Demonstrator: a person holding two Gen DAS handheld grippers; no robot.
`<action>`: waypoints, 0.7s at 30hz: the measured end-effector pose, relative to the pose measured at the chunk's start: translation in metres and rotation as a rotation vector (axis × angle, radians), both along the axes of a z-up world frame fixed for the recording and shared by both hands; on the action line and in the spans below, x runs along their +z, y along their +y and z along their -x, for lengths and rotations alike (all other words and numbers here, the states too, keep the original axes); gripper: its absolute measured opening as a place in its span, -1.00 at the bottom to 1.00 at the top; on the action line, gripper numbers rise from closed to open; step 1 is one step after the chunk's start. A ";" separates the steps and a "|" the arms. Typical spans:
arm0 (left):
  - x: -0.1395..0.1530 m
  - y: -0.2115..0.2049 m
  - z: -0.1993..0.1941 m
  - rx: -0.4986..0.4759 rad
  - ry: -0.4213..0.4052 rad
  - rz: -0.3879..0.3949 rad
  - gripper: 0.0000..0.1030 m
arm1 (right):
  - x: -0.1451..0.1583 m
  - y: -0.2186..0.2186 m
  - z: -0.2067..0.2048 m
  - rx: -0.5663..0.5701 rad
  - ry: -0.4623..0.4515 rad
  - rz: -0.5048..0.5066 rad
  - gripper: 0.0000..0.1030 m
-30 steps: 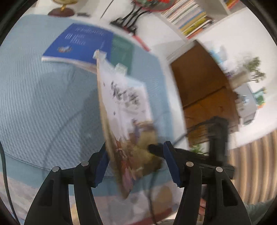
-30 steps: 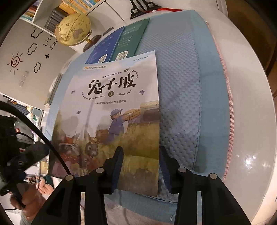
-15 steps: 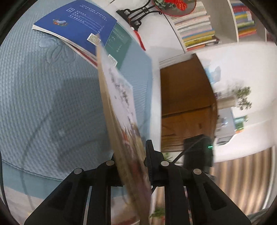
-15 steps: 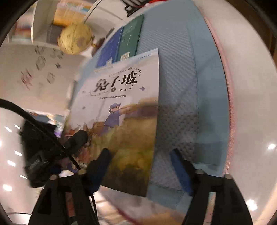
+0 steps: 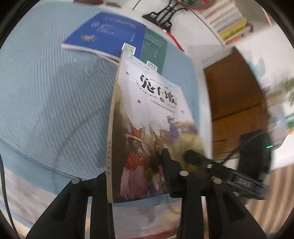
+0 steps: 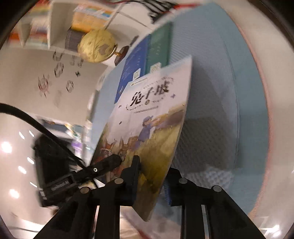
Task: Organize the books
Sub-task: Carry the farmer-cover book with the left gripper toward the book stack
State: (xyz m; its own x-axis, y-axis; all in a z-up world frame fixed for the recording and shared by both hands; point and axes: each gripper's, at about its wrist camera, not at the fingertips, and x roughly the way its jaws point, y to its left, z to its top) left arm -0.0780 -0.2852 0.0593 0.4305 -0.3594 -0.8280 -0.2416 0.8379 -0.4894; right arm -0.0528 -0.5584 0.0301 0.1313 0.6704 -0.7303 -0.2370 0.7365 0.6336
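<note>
A picture book (image 5: 147,117) with rabbits and Chinese title on its cover is held lifted and tilted above the light blue mat (image 5: 46,92). My left gripper (image 5: 136,165) is shut on its lower spine edge. My right gripper (image 6: 152,176) is shut on its lower right edge; the book also shows in the right wrist view (image 6: 152,117). Beyond it, a blue book (image 5: 110,35) and a green book (image 5: 154,46) lie flat side by side on the mat, the blue one on top of another book.
A gold globe (image 6: 96,46) stands at the mat's far left. A black stand (image 5: 163,13) with a red tassel sits behind the books. Shelves with many books (image 5: 229,23) line the wall. A wooden floor (image 5: 237,92) lies past the table's right edge.
The right gripper opened briefly, then closed on the book's lower right edge again. The left gripper closed on the spine edge. The book has tilted, its cover now facing the left wrist camera.
</note>
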 end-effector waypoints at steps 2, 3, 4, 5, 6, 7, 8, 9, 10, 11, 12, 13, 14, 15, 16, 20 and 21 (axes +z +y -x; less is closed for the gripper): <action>0.009 -0.009 -0.003 -0.029 -0.001 -0.084 -0.41 | 0.008 0.007 0.005 0.037 -0.060 0.063 -0.54; 0.013 -0.012 -0.004 -0.046 -0.008 -0.117 -0.42 | 0.013 0.010 0.010 0.057 -0.098 0.100 -0.54; 0.018 -0.017 -0.004 -0.069 -0.017 -0.152 -0.42 | 0.016 0.011 0.013 0.064 -0.118 0.118 -0.54; 0.023 -0.021 -0.004 -0.096 -0.024 -0.180 -0.44 | 0.022 0.014 0.019 0.078 -0.150 0.146 -0.54; 0.026 -0.023 -0.004 -0.117 -0.029 -0.186 -0.45 | 0.027 0.017 0.023 0.091 -0.176 0.173 -0.54; 0.029 -0.025 -0.003 -0.136 -0.036 -0.182 -0.45 | 0.034 0.022 0.031 0.118 -0.230 0.221 -0.54; 0.032 -0.026 -0.003 -0.150 -0.047 -0.177 -0.45 | 0.040 0.030 0.035 0.141 -0.272 0.260 -0.55; 0.037 -0.026 -0.001 -0.164 -0.064 -0.179 -0.45 | 0.045 0.037 0.044 0.171 -0.315 0.302 -0.55; 0.041 -0.026 0.000 -0.175 -0.067 -0.186 -0.45 | 0.048 0.039 0.049 0.183 -0.332 0.318 -0.55; 0.042 -0.026 0.001 -0.183 -0.066 -0.185 -0.45 | 0.050 0.039 0.053 0.187 -0.341 0.329 -0.55; 0.045 -0.023 0.003 -0.195 -0.073 -0.177 -0.45 | 0.053 0.041 0.056 0.177 -0.352 0.330 -0.54; 0.048 -0.020 0.005 -0.202 -0.082 -0.170 -0.45 | 0.056 0.039 0.058 0.171 -0.355 0.324 -0.54; 0.050 -0.015 0.008 -0.209 -0.091 -0.160 -0.45 | 0.060 0.042 0.060 0.168 -0.362 0.321 -0.54; 0.054 -0.008 0.010 -0.211 -0.096 -0.144 -0.45 | 0.065 0.045 0.063 0.167 -0.371 0.322 -0.54; 0.059 -0.001 0.014 -0.213 -0.106 -0.136 -0.45 | 0.070 0.050 0.065 0.166 -0.382 0.323 -0.54; 0.085 0.030 0.029 -0.222 -0.162 -0.139 -0.45 | 0.093 0.084 0.078 0.162 -0.433 0.322 -0.54; 0.094 0.045 0.034 -0.220 -0.182 -0.151 -0.45 | 0.100 0.101 0.080 0.155 -0.445 0.312 -0.54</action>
